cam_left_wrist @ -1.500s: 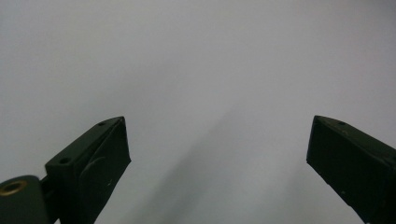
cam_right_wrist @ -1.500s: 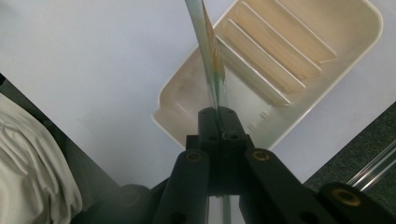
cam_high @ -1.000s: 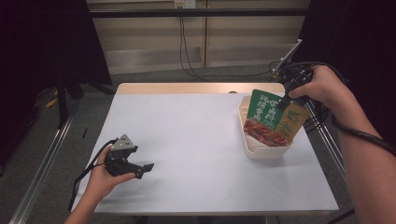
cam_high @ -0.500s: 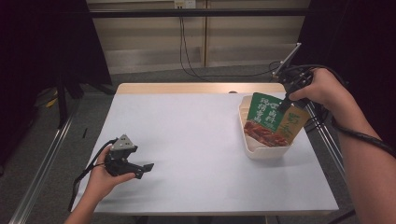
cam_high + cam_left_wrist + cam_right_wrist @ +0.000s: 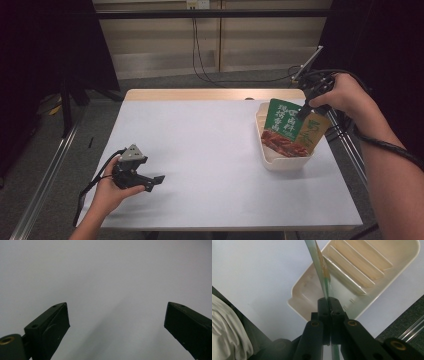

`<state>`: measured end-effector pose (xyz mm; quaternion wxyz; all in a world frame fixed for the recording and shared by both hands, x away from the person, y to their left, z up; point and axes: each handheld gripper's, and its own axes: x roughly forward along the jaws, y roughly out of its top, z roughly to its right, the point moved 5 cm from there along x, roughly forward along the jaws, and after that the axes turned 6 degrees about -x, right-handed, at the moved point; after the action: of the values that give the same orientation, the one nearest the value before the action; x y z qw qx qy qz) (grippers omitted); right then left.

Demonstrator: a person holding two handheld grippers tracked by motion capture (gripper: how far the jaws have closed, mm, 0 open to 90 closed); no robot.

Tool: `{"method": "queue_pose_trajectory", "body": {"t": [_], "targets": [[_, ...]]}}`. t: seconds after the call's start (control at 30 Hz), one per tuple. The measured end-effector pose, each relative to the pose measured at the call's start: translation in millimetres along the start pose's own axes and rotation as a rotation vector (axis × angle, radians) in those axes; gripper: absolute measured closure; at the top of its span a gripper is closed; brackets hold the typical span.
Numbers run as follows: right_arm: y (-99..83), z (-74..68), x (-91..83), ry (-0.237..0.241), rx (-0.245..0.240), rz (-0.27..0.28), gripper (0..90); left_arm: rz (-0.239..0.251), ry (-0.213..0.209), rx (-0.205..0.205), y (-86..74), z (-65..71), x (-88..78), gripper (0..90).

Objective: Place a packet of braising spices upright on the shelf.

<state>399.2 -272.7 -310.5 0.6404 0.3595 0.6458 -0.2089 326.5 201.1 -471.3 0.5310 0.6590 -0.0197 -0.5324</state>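
The left gripper (image 5: 156, 180) rests low on the white table (image 5: 215, 165) at about 8 o'clock in the high view, held in the person's left hand (image 5: 107, 192). Its jaws stand wide apart, with bare table surface between them in the left gripper view (nothing is held).

The cream tray (image 5: 282, 160) sits on the table at about 3 o'clock, near the right edge. Its inner floor is ribbed, as seen in the right gripper view.

The green food packet (image 5: 287, 127) stands upright with its lower edge inside the tray (a tan-coloured panel shows on its right side). The right gripper (image 5: 306, 111), held in the right hand (image 5: 345, 95) at about 2 o'clock, is clamped on the packet's top edge; the right gripper view shows both jaws pressed together on the thin edge of the packet (image 5: 322, 275).
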Motion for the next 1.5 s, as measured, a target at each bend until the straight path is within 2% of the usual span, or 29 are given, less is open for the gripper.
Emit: {"method": "queue_pose_trajectory", "body": {"t": [0.13, 0.27, 0.37, 0.4, 0.6, 0.7, 0.73, 0.83, 0.9, 1.0, 1.1, 1.2, 1.23, 1.3, 1.5], "targets": [[1.5, 2.0, 0.4, -0.008, -0.009, 0.001, 89.4, -0.001, 0.003, 0.006, 0.1, -0.5, -0.2, 5.6], [1.2, 3.8, 0.1, -0.010, 0.009, -0.002, 88.4, 0.003, -0.004, -0.007, -0.1, 0.8, 0.6, 5.6], [0.8, 5.9, 0.6, -0.010, 0.008, 0.007, 87.2, -0.002, 0.001, 0.006, 0.2, -0.5, -0.2, 5.6], [0.6, 6.2, 0.6, -0.012, 0.011, 0.006, 86.4, -0.016, 0.004, 0.010, 0.1, -0.9, -1.5, 5.6], [0.4, 7.7, 2.7, -0.009, 0.015, 0.006, 81.2, -0.012, -0.008, -0.001, 0.3, -0.4, -1.3, 5.6], [0.8, 7.8, 3.1, -0.008, 0.008, 0.008, 76.7, -0.014, 0.001, 0.009, 0.4, -1.4, -1.4, 5.6], [1.1, 8.4, 3.0, -0.014, 0.005, 0.009, 75.1, 0.000, -0.003, 0.003, 0.4, -0.9, -0.1, 5.6], [1.4, 9.2, 1.9, -0.025, 0.002, 0.006, 69.1, -0.012, -0.010, -0.003, 0.2, -0.4, -0.7, 5.6], [2.0, 9.1, 1.0, -0.030, -0.013, 0.006, 68.2, -0.011, -0.011, -0.002, 0.5, -0.5, -1.1, 5.6], [3.5, 7.8, 0.0, -0.029, -0.017, 0.010, 60.8, -0.005, -0.007, -0.009, 0.7, -0.2, -1.1, 5.6], [5.2, 7.8, -1.3, -0.045, -0.032, 0.011, 53.5, -0.013, -0.003, 0.010, 0.5, -1.1, -1.5, 5.6], [6.3, 7.5, -4.7, -0.060, -0.027, 0.009, 50.2, -0.012, -0.012, 0.002, 0.5, 0.1, -1.1, 5.6], [7.0, 7.6, -5.3, -0.064, -0.033, 0.014, 47.7, -0.013, 0.000, 0.009, 0.7, -1.0, -1.7, 5.6], [7.5, 7.1, -6.8, -0.075, -0.035, 0.009, 42.6, -0.010, -0.008, 0.000, 0.7, -0.3, -1.5, 5.6], [8.1, 6.0, -9.7, -0.081, -0.033, 0.011, 37.9, -0.010, -0.010, 0.000, 0.7, -0.1, -1.3, 5.6]]}}
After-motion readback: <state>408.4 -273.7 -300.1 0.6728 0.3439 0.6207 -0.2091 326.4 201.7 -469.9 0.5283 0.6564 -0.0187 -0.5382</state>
